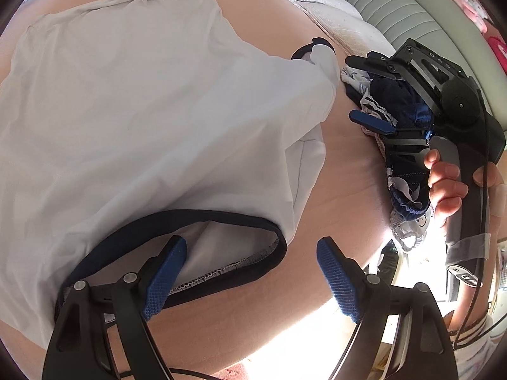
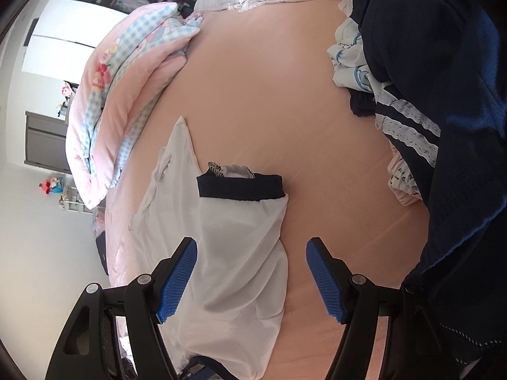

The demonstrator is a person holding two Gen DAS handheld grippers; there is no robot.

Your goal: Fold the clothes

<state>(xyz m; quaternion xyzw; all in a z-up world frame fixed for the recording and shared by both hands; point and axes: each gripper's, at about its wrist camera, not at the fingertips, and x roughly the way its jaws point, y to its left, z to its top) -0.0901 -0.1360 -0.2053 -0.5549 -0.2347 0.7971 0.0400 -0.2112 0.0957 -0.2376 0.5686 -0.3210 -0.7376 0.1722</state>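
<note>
Nearest, left wrist view: left gripper (image 1: 250, 280), jaws wide, nothing between the pads; one blue pad hangs over the navy-trimmed neckline (image 1: 177, 218), the other over bare sheet.

White T-shirt (image 1: 133, 104): spread flat on the pink bed sheet (image 1: 345, 171), collar at the near edge, body running to the far left, one sleeve (image 2: 240, 237) thrown out to the right with a navy cuff (image 2: 239, 186) at its end. Judged light, thin and limp; it will sag and crease where pinched, and likely slide easily on the sheet. The doubled, stitched trim at collar and cuff looks the firmest hold; a shoulder seam beside the collar would also serve.

Right wrist view: right gripper (image 2: 250, 280), jaws wide, the sleeve lying between the pads but not pinched; whether one pad touches the cloth cannot be told.

Right of the shirt, well apart from its body: pile of navy and patterned clothes (image 2: 443, 95), unfolded.

Far left: pink checked quilt (image 2: 126, 72), bunched. Far edge: pale pillow (image 1: 332, 9) and grey padded headboard (image 1: 396, 6).
</note>
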